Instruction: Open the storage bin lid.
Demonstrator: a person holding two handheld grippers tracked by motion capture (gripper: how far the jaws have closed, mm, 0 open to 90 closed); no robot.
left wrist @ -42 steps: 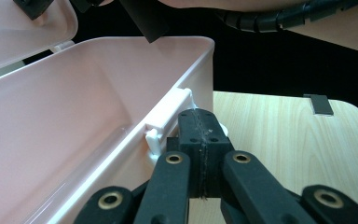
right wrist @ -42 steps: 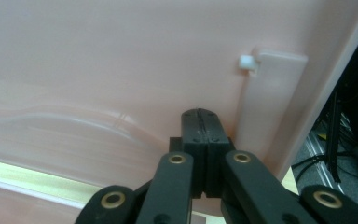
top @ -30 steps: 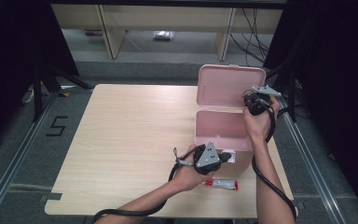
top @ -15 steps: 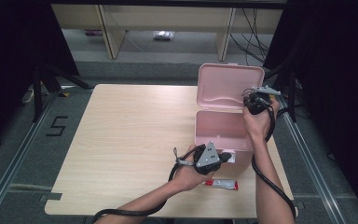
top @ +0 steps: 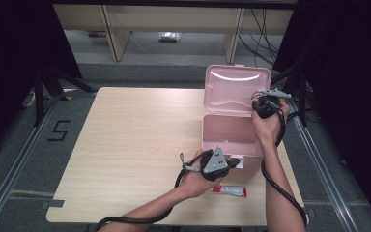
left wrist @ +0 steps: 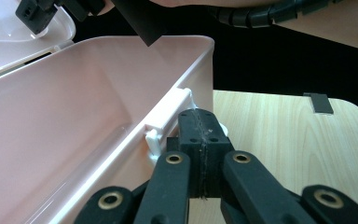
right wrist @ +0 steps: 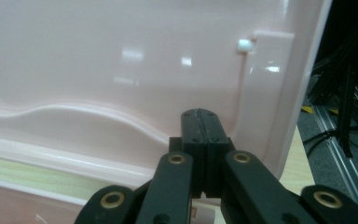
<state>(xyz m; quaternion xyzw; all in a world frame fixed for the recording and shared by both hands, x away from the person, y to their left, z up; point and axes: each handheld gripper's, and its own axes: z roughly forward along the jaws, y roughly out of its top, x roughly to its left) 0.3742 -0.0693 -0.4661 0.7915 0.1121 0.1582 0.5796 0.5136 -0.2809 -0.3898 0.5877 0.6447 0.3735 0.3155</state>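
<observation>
Standing open on the wooden table (top: 125,145) was a pink box (top: 229,133), lid (top: 236,89) raised.
The right gripper (top: 265,104), jaws clenched on nothing, rested at the lid; the left gripper (top: 232,163), likewise clenched and empty, sat against the front latch (left wrist: 168,121). A small tube (top: 229,191) lay outside, seemingly not yet packed.

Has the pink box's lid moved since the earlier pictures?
No. The lid stands open at the same spot against the table's far edge.
</observation>
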